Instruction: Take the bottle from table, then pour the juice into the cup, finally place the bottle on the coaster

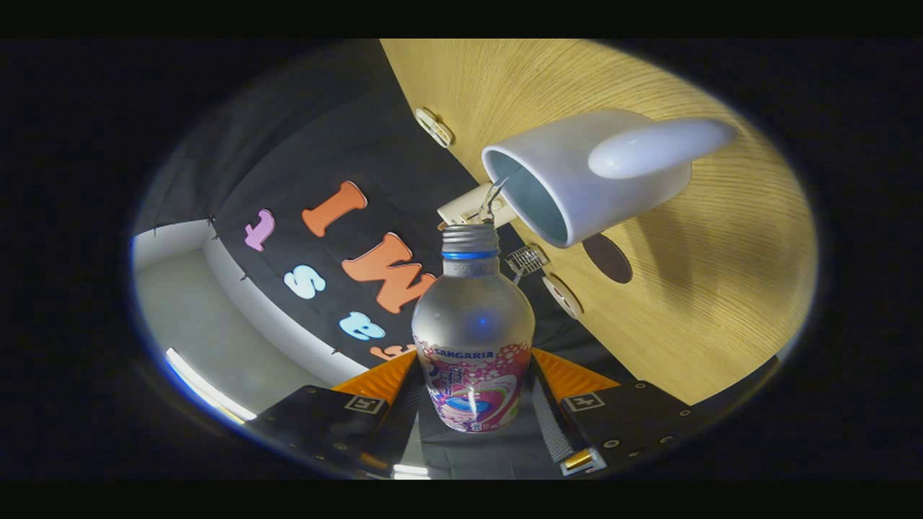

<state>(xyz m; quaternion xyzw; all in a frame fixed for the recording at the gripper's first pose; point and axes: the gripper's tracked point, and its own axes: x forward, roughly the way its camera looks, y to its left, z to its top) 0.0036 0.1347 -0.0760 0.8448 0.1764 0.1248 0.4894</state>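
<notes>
Gripper view: the hand-held gripper [472,404] clamps the bottle [472,339] between both fingers, tilted so its open neck meets the white cup [577,180] rim, a thin stream entering. Best keep the tilt gentle and the mouth over the cup. Wooden tabletop [721,288]; dark coaster [608,258] just beside the cup.

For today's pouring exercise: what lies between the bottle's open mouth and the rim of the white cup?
In the gripper view, a thin clear stream of liquid bridges the gap from the bottle, clamped between the gripper fingers, to the white cup rim.
</notes>
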